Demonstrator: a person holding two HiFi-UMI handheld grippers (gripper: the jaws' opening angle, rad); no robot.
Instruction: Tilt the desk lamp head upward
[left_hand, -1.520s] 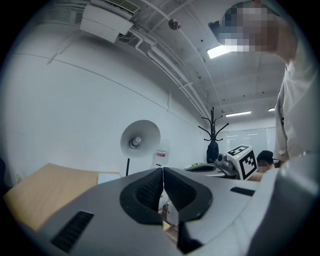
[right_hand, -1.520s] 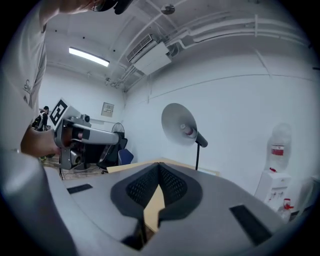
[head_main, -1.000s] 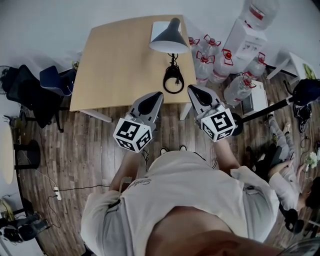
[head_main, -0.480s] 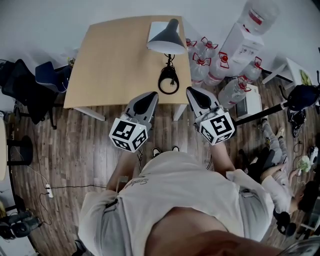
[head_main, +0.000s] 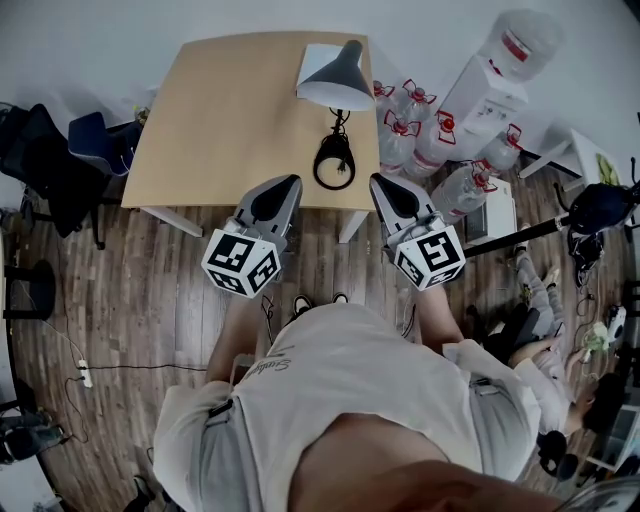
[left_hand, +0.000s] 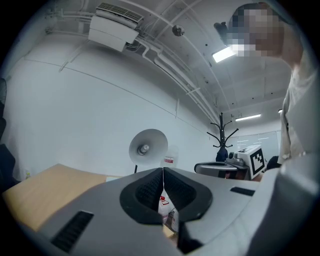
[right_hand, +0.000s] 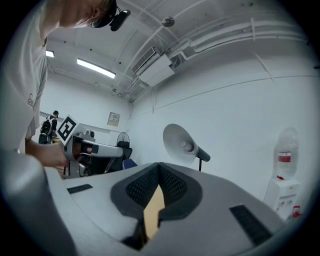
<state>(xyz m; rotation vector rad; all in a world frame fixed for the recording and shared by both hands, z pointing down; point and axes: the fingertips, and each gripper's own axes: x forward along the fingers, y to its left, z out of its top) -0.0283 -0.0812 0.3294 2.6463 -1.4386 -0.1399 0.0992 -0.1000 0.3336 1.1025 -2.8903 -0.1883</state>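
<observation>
A grey desk lamp stands at the far right of a wooden table (head_main: 220, 120). Its cone-shaped head (head_main: 338, 78) faces toward me, and its round black base (head_main: 334, 165) sits near the table's front edge. In the left gripper view the lamp head (left_hand: 148, 146) shows its bulb, as it does in the right gripper view (right_hand: 181, 142). My left gripper (head_main: 283, 186) hangs shut and empty over the table's front edge, left of the base. My right gripper (head_main: 383, 187) is shut and empty, just right of the base.
Several large water bottles (head_main: 420, 125) and a white dispenser (head_main: 485, 75) stand right of the table. A black chair (head_main: 55, 165) is at the left. A black stand (head_main: 530, 232) lies on the wood floor at the right. White paper (head_main: 318, 62) lies under the lamp head.
Both grippers have drifted a little to the left and apart, the left one more so. The lamp has not moved.
</observation>
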